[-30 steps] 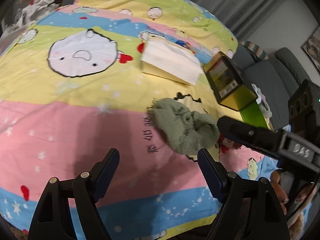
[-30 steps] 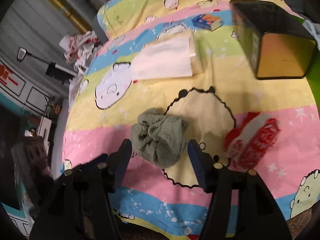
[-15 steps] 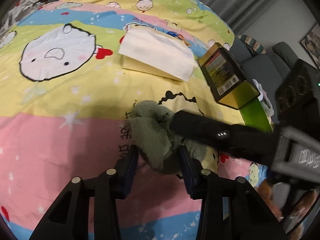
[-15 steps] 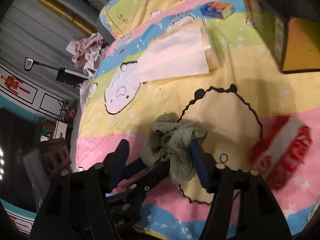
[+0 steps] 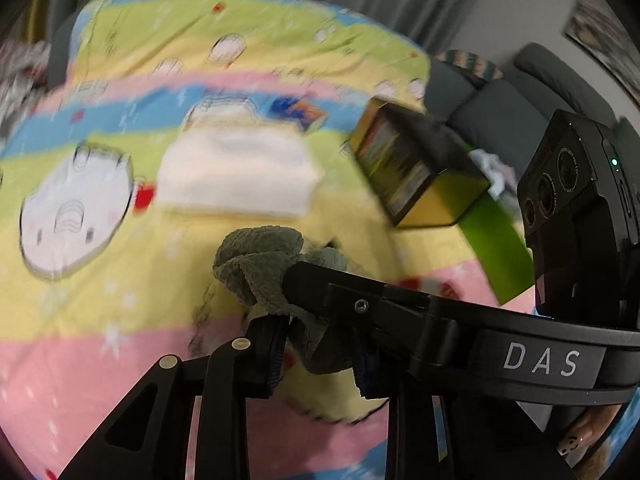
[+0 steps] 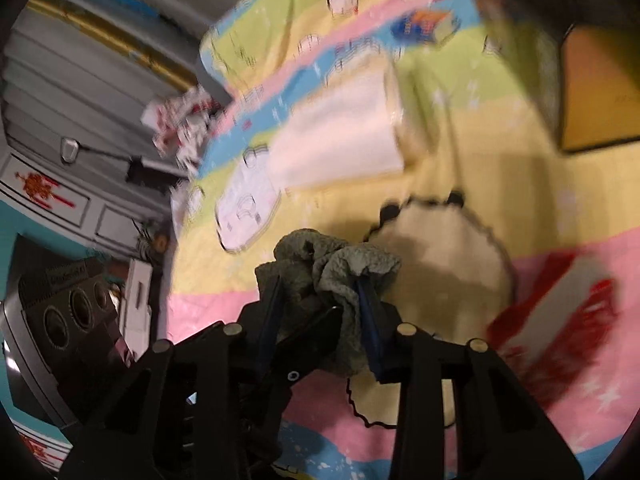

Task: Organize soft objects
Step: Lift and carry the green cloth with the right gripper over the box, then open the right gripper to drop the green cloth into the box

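Left tongs point(image 5: 320, 348) clamped on crumpled grey-green terry cloth point(image 5: 260, 264). Right tongs point(image 6: 320, 320) just closing, also pinching cloth, above striped cartoon-print bedsheet point(image 5: 120, 272).

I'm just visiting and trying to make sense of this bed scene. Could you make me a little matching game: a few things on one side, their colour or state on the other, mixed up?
Things:
1. towel
2. folded cloth
3. box
4. red and white cloth

Colour or state:
A. lies flat on the bedspread, cream white
B. crumpled, grey-green, pinched by both tools
C. stands near the bed's edge, dark with a yellow side
D. lies loose on the pink stripe, nothing touching it

Pairs: 1-B, 2-A, 3-C, 4-D
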`<state>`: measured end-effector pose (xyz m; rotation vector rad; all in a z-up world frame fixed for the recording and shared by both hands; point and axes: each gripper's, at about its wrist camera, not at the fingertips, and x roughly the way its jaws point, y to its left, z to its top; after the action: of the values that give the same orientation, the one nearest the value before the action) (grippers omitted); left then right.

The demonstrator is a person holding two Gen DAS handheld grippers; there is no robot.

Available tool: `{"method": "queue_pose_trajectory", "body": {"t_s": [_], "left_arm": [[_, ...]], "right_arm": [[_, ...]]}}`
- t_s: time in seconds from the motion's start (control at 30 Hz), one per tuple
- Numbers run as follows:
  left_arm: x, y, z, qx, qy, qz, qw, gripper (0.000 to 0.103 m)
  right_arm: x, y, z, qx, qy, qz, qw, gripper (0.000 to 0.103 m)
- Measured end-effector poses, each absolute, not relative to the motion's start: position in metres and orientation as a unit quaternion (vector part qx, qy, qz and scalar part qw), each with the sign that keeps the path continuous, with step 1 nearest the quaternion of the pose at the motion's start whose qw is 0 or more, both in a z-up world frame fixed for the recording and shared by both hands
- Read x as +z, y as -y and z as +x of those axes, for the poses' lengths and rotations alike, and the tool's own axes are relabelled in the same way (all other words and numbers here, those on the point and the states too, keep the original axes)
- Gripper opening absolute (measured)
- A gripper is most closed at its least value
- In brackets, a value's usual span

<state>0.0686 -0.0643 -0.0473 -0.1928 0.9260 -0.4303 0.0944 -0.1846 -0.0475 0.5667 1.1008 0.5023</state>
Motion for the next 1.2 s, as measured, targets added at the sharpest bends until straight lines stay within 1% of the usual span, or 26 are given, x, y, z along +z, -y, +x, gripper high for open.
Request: {"method": "queue_pose_trajectory", "body": {"t_s": [0.13,0.37,0.57,0.67,0.73,0.9,1.03,1.2], "left_arm": [[-0.016,0.1,0.076,-0.241,-0.406,-0.061,0.88,0.028],[0.029,0.172,0.097,-0.313,-0.357,-0.026,0.88,0.028],[0.049,0.24,0.114,-0.386,-0.326,-0.02,0.863,0.028],[0.047,0.276,0.124,-0.42,-0.331,-0.02,0.845,0.028],[0.041,0.303,0.133,-0.441,-0.347,-0.019,0.828,0.028],[0.025,0.351,0.135,-0.467,-0.359,0.013,0.808,0.028],[0.005,0.374,0.139,-0.485,-0.384,0.01,0.786,0.028],[-0.01,0.383,0.144,-0.487,-0.412,-0.011,0.77,0.028]], "right_arm": [[-0.012,0.224,0.091,0.212,-0.457,0.285,0.815,0.036],[0.031,0.297,0.087,0.155,-0.384,0.319,0.853,0.037],[0.06,0.359,0.083,0.086,-0.328,0.325,0.883,0.038],[0.06,0.393,0.076,0.04,-0.306,0.336,0.89,0.038],[0.056,0.413,0.071,0.01,-0.295,0.346,0.891,0.038],[0.035,0.453,0.061,-0.034,-0.283,0.373,0.883,0.038],[0.017,0.472,0.058,-0.074,-0.294,0.389,0.87,0.038],[0.005,0.489,0.057,-0.094,-0.308,0.404,0.856,0.038]]}}
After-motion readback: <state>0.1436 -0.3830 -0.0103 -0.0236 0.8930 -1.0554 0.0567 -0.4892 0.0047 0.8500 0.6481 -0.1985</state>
